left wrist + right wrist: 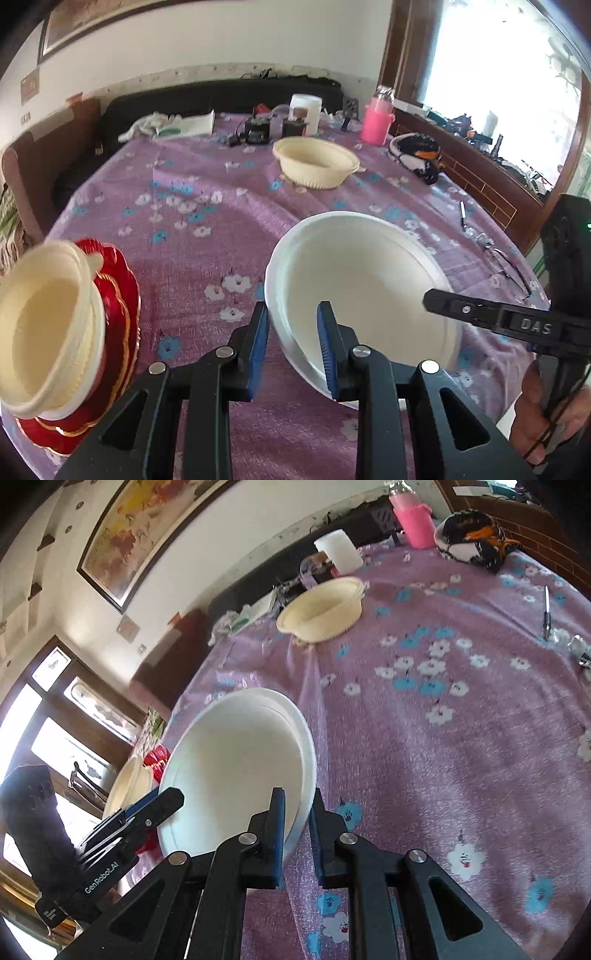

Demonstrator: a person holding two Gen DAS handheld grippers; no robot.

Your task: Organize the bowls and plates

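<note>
Jaws of both grippers pinch one white bowl (365,291); two cream bowls (316,160).

Purple floral tablecloth (207,236) under cream bowl (316,162), red plates (122,295).

Both tools are matte black plastic. The left tongs (292,343) have two angular fingers lined with ribbed blue pads (258,343), each finger hinged on linkage arms with round silver rivets and triangular cut-outs in the frame. The right tongs (297,834) are built the same, with blue pads (277,834) and silver pivot pins. Seen from the left camera, the right tool's side arm carries raised letters "DAS" and a small screw, its body showing a green light. From the right camera, the left tool's side reads "GenRobot.AI" in white, with a thick black handle behind
</note>
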